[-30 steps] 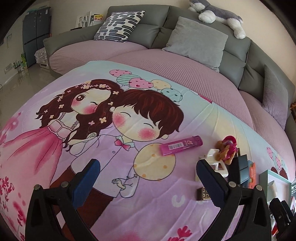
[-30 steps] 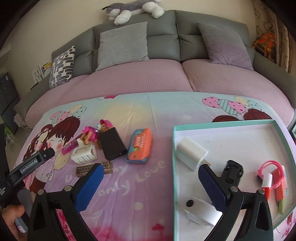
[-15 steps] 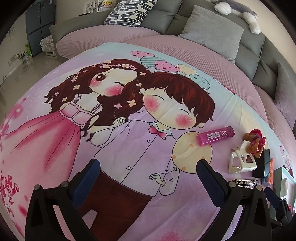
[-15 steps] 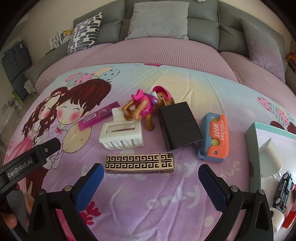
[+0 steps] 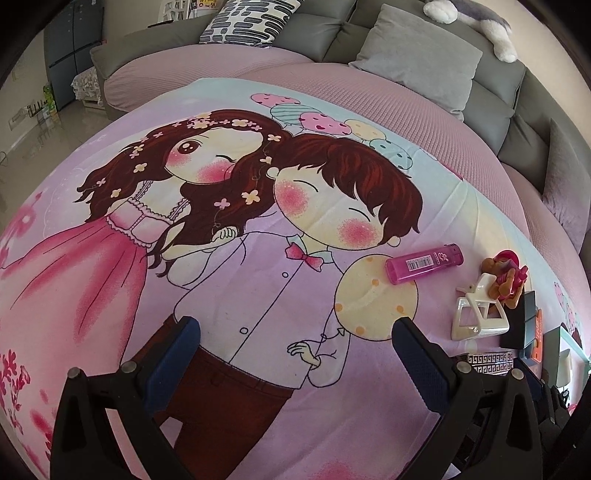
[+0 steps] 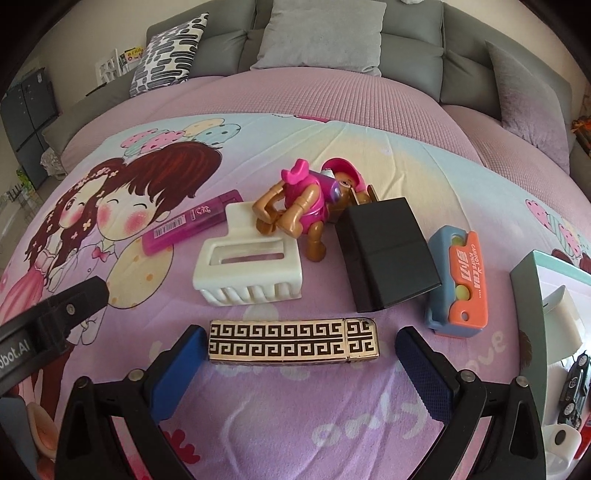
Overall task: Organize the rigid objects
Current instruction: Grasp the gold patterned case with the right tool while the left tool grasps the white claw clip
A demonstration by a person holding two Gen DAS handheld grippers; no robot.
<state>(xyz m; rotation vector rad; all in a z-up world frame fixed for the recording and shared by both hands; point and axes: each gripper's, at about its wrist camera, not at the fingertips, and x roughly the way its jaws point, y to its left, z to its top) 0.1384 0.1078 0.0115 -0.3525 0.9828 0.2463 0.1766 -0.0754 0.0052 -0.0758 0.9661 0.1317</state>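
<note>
My right gripper [image 6: 297,354] is open, its blue pads on either side of a gold and black patterned case [image 6: 293,341] lying flat on the blanket. Beyond it sit a white hair claw [image 6: 249,267], a pink lighter [image 6: 192,227], a brown and pink toy dog [image 6: 306,206], a black box [image 6: 388,253] and an orange and blue knife case [image 6: 458,280]. My left gripper [image 5: 295,354] is open over bare blanket. To its right lie the pink lighter [image 5: 423,264], the hair claw [image 5: 478,317] and the patterned case [image 5: 489,359].
A teal-rimmed white tray [image 6: 526,273] at the right edge holds a white block [image 6: 567,321] and a small black toy car [image 6: 574,384]. The left gripper's body [image 6: 48,332] shows at the left. A grey sofa with cushions [image 6: 325,33] curves behind the cartoon blanket.
The right gripper swung left from over the tray and came down around the patterned case. The left gripper's view tilted down and shifted slightly, staying open over bare blanket.
</note>
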